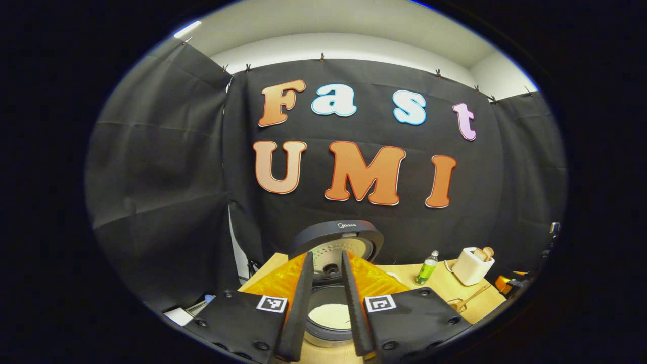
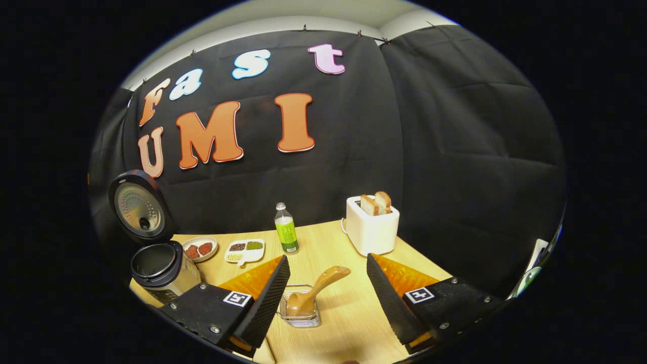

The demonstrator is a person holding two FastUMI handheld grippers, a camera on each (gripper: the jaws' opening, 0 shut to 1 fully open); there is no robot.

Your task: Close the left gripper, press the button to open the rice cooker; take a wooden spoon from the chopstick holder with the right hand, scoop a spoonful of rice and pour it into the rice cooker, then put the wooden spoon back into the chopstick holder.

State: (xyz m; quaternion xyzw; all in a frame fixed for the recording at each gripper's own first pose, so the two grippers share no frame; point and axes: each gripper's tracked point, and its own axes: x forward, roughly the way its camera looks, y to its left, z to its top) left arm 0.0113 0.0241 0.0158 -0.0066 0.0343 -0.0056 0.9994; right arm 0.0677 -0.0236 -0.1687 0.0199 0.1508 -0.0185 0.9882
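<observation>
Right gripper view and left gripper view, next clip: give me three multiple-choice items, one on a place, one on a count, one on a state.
1. Where does the wooden spoon lie?
A. In the chopstick holder
B. In the rice cooker
C. In the toaster

2. How many bread slices stand in the toaster?
A. One
B. Two
C. Four

3. How is the rice cooker's lid?
A. Shut
B. Taken off, lying on the table
C. Raised open

Key: 1 A, the spoon's bowl rests inside the wire holder. 2 B, two slices stick out on top. 3 C, the lid stands up behind the open pot, whose rice shows in the left gripper view.
</observation>
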